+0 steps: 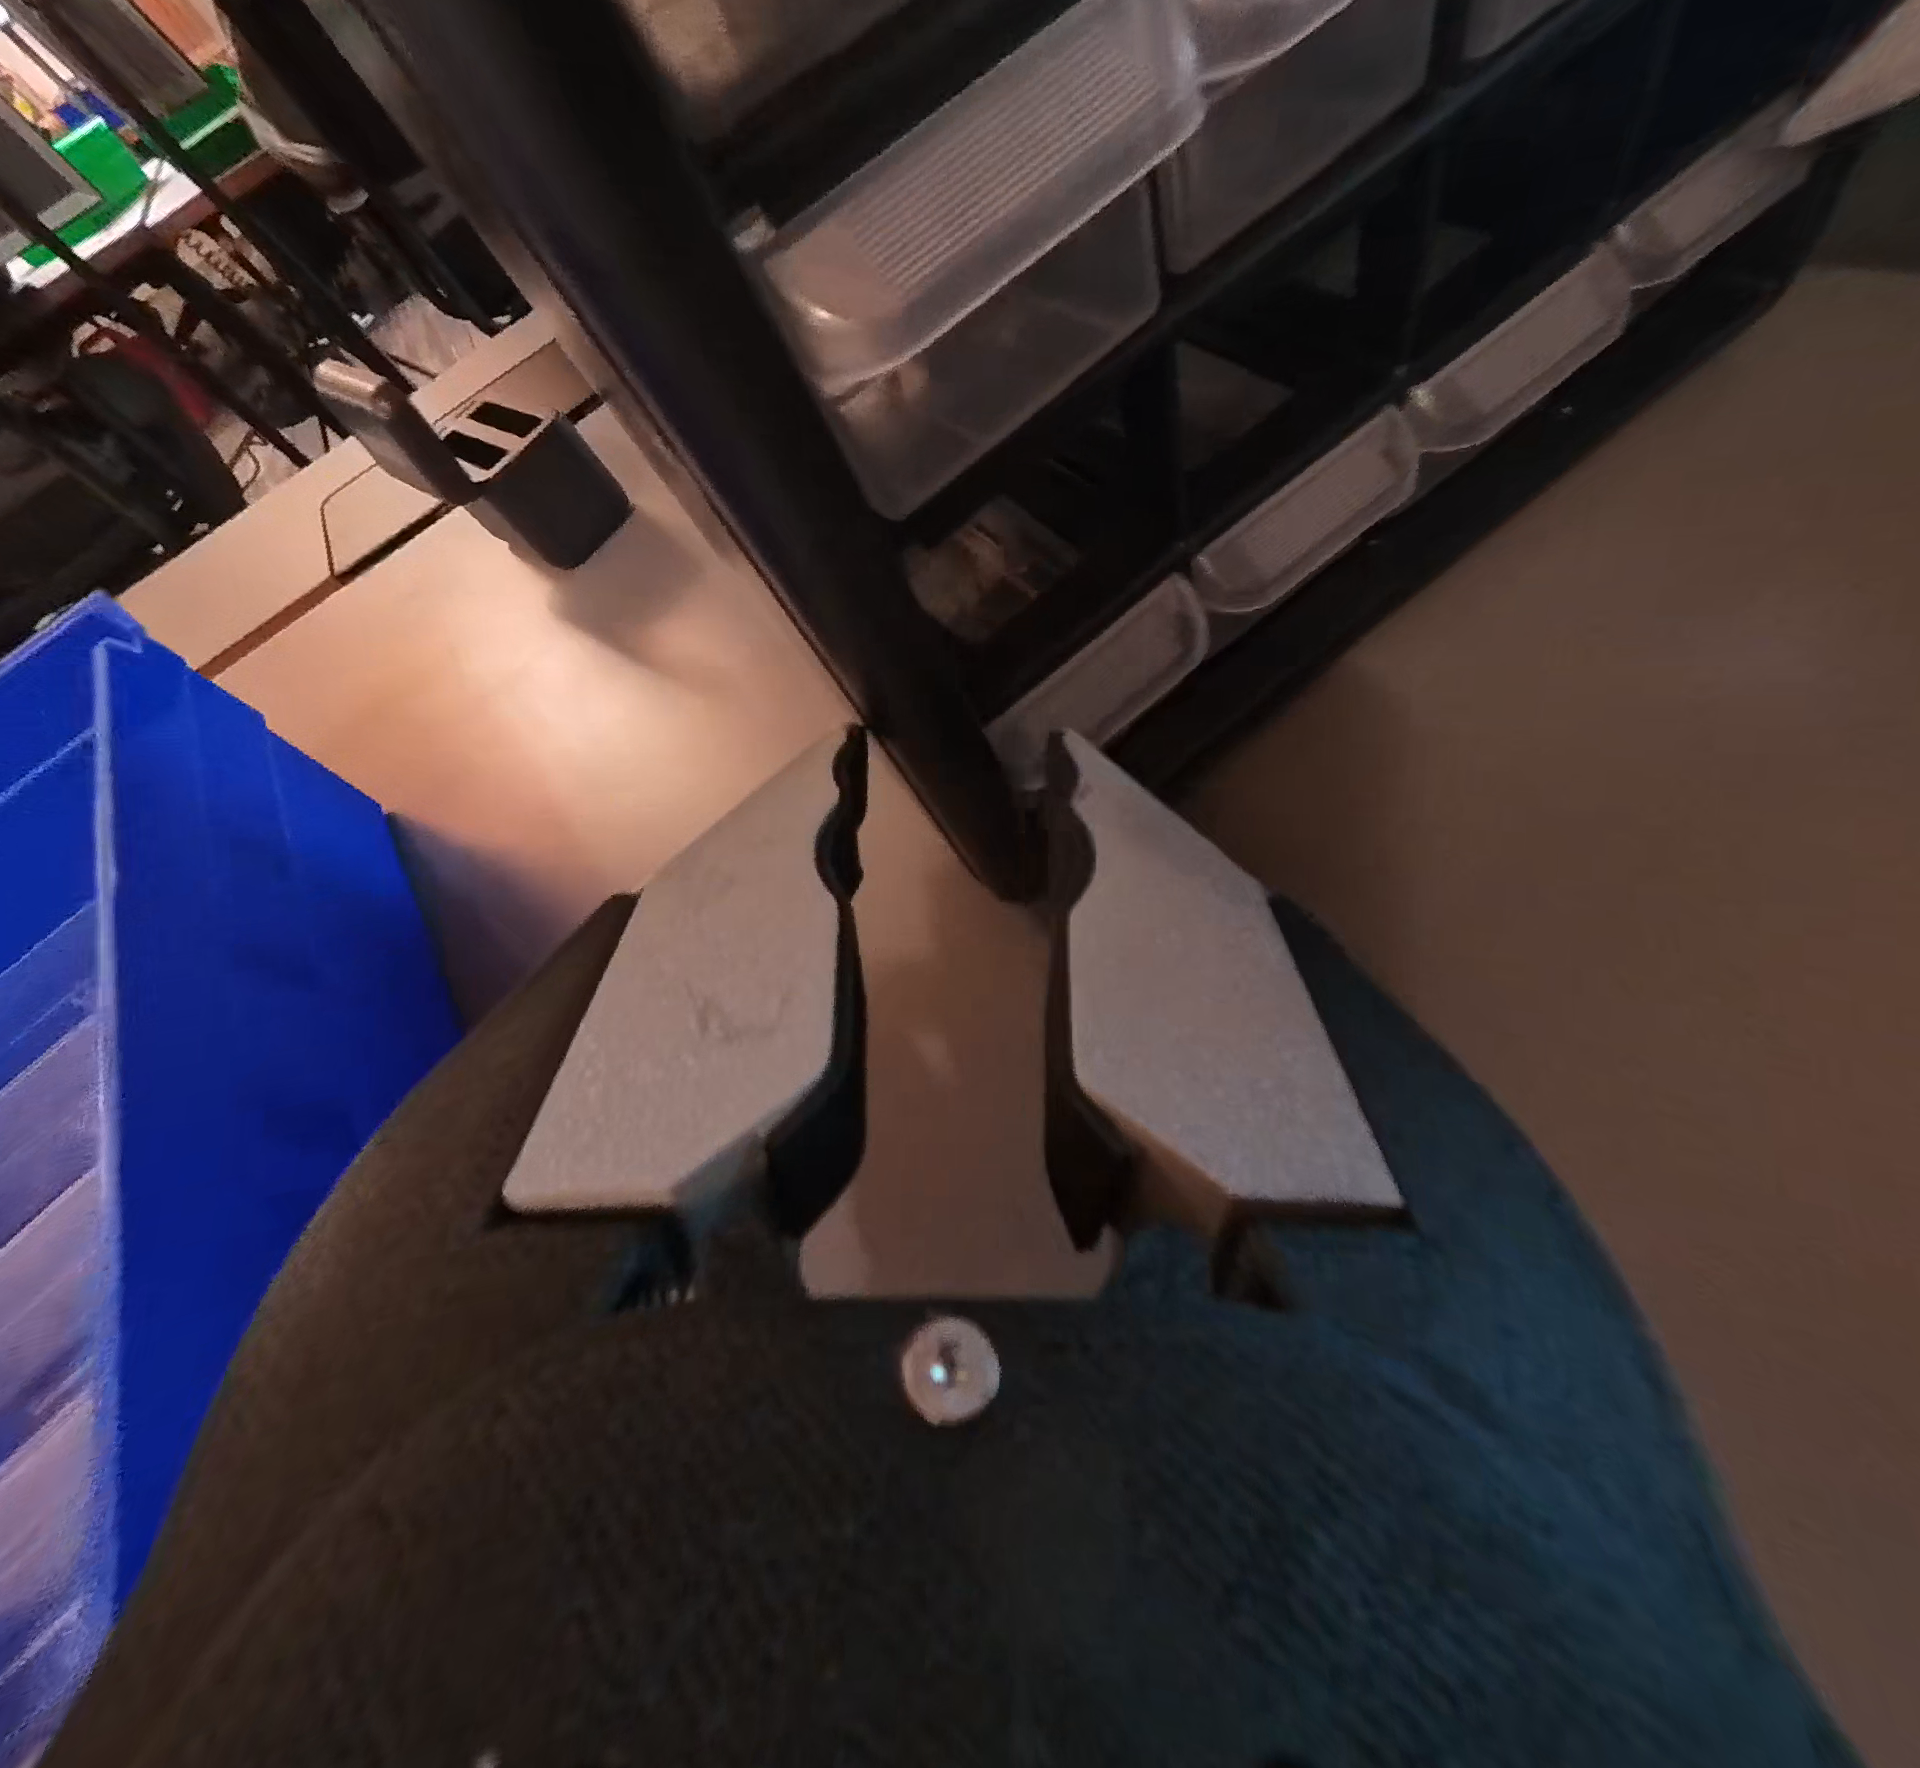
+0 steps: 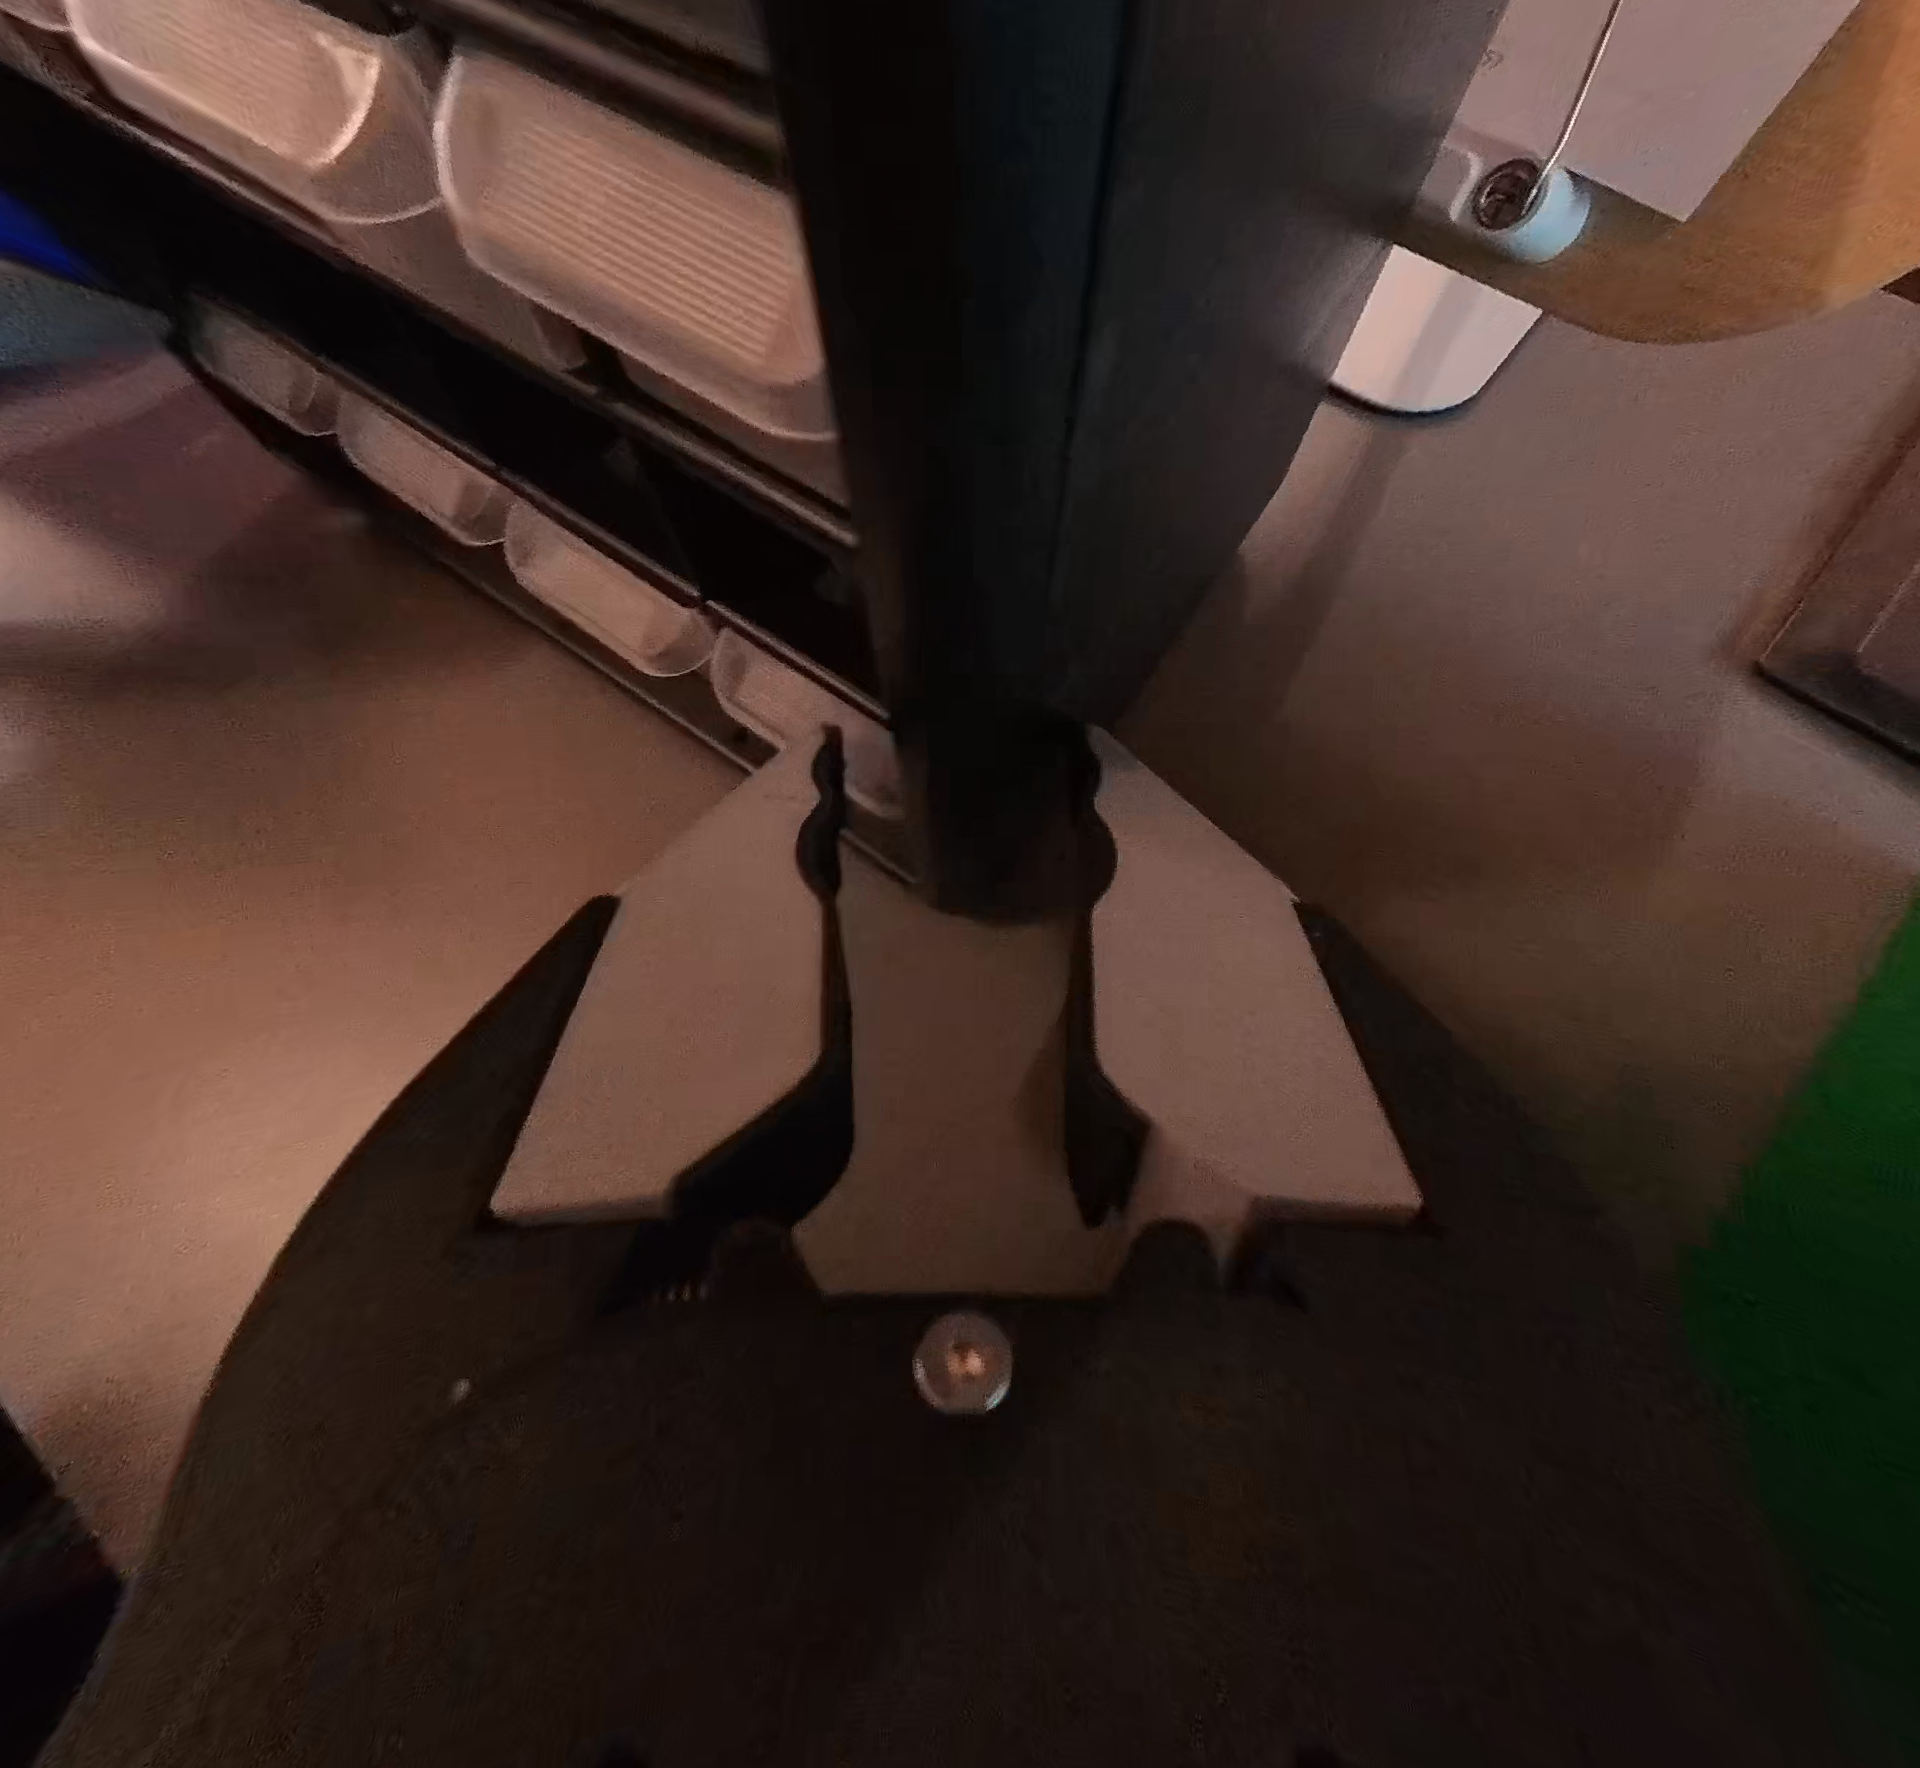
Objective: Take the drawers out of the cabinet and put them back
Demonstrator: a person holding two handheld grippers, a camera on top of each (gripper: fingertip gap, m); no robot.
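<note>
Both grippers, left (image 1: pixel 954 809) and right (image 2: pixel 961 809), are straddling the black cabinet's (image 1: pixel 665 284) bottom front corners, fingers spread.

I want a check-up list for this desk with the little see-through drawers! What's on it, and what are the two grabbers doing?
Surface: tan table, mostly bare.
Job's things: black cabinet standing on it; clear drawers in their slots, at least one slot open and dark.
Clutter: blue bin at left; green blur at right, unclear.
Grippers: left gripper and right gripper each open, astride a front corner of the cabinet.
Cables: thin wire behind.
Surroundings: crowded desks beyond.
</note>
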